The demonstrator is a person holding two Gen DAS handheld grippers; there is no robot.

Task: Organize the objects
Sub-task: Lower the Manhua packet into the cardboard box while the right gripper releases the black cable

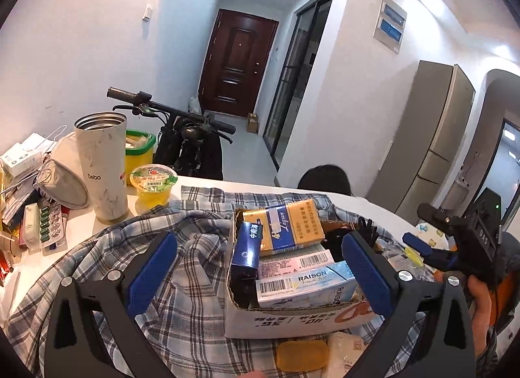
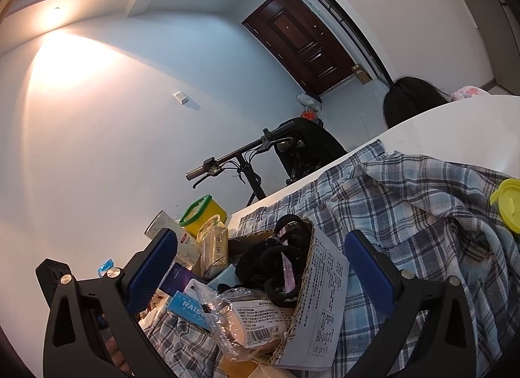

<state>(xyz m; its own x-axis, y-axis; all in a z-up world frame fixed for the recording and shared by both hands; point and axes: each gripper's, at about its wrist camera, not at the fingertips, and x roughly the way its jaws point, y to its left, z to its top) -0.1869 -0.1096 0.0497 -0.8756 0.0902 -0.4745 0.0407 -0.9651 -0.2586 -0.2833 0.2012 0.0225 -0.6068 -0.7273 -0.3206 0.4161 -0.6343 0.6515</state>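
The left gripper [image 1: 260, 267], spread wide and empty, has the cardboard box [image 1: 286, 319] at its five o'clock, holding four cartons.

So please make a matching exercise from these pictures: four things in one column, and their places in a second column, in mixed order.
Things:
1. RAISON pack
2. tumbler
3. jelly cup
4. yellow lid

Places:
A. on the plaid shirt, outside the box
B. standing on the table, left of the jelly cup
C. inside the box
D. on the table, between the tumbler and the shirt

Pairs: 1-C, 2-B, 3-D, 4-A
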